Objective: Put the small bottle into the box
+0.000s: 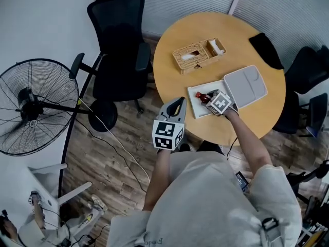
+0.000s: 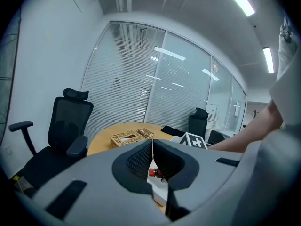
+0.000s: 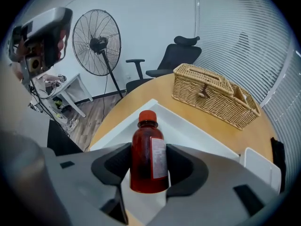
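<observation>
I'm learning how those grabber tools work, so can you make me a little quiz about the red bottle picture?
1. True or false: the left gripper is holding the small bottle.
2. Which thing sits on the table behind the white box? A) a wicker basket B) a teddy bear C) a football
3. Fill in the gap: the bottle's cap is coloured ____.

Key: 1 false, because the right gripper grips the bottle and the left one is shut on nothing. 2 A. 3 red.
</observation>
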Motion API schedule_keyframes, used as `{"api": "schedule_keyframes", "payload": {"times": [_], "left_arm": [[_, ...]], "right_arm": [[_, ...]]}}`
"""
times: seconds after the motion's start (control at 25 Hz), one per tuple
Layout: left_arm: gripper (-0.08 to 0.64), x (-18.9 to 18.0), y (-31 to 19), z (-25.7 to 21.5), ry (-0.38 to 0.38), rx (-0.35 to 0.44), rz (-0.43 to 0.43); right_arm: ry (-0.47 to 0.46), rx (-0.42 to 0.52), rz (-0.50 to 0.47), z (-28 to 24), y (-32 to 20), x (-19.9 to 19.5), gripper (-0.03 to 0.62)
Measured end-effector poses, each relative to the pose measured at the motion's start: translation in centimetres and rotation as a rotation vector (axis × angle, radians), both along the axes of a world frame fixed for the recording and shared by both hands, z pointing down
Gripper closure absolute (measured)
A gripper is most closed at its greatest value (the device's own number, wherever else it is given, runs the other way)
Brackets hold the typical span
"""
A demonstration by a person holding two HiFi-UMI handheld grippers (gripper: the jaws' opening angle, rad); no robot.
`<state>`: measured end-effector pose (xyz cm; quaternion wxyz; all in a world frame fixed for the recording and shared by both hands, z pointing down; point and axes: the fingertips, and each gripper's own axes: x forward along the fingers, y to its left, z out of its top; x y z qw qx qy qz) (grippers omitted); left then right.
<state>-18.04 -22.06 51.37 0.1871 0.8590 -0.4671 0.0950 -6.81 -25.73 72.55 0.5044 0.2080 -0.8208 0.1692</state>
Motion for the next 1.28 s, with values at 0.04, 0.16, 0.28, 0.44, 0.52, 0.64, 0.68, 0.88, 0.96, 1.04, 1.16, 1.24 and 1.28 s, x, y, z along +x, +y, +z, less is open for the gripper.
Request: {"api": "schedule_keyframes", "payload": {"times": [0.04,0.16,0.28,0.44,0.52,0.64,0.68,0.88,0.96,1.04,1.16,1.24,1.28], "left_arm": [[0.531,0.0,0.0,-0.2,0.000,0.005,0.000],[0.531,-0.1,0.1,-0.6,-0.008,0.014,0.002],[0.531,-0.5,0.5,-0.6,-0.021,0.015,-0.006],[0.531,-1.5,0.9,-0.4,-0.030,0.014,-0.028],[0.531,-2.0,1.0,-0.4,-0.036,0.017,-0.040],[0.531,-2.6,1.1,-0.6,-0.043,0.022,-0.056],[0.531,-2.8,1.1,-0.6,-0.043,0.021,-0.059],[0.531,-3.0,1.3,-0.4,-0.059,0.026,-0.055],[0.531,-3.2,1.1,-0.3,-0.074,0.027,-0.053],[0.531,-3.3,0.9,-0.3,-0.074,0.028,-0.054],[0.531,-3.2,0.7,-0.5,-0.067,0.032,-0.049],[0.531,-3.1,0.4,-0.6,-0.062,0.033,-0.041],[0.531,-3.2,0.3,-0.5,-0.058,0.031,-0.041]], "right_arm": [[0.010,0.000,-0.012,0.2,0.0,-0.2,0.364],[0.025,0.007,-0.035,0.8,-0.3,-0.7,0.364],[0.056,-0.008,-0.022,1.4,-0.5,-0.3,0.364],[0.095,-0.026,-0.048,2.2,-0.2,0.1,0.364],[0.113,-0.020,-0.088,2.7,-0.1,0.2,0.364],[0.207,-0.003,-0.139,3.8,-0.1,1.5,0.364],[0.227,-0.001,-0.149,4.0,-0.3,1.8,0.364],[0.180,-0.054,-0.157,4.6,0.5,1.2,0.364],[0.135,-0.078,-0.158,4.4,1.0,0.4,0.364],[0.135,-0.094,-0.176,4.4,1.3,0.3,0.364],[0.147,-0.115,-0.193,4.5,1.6,0.5,0.362],[0.156,-0.123,-0.201,4.5,1.7,0.5,0.360],[0.159,-0.132,-0.203,4.4,1.8,0.5,0.360]]}}
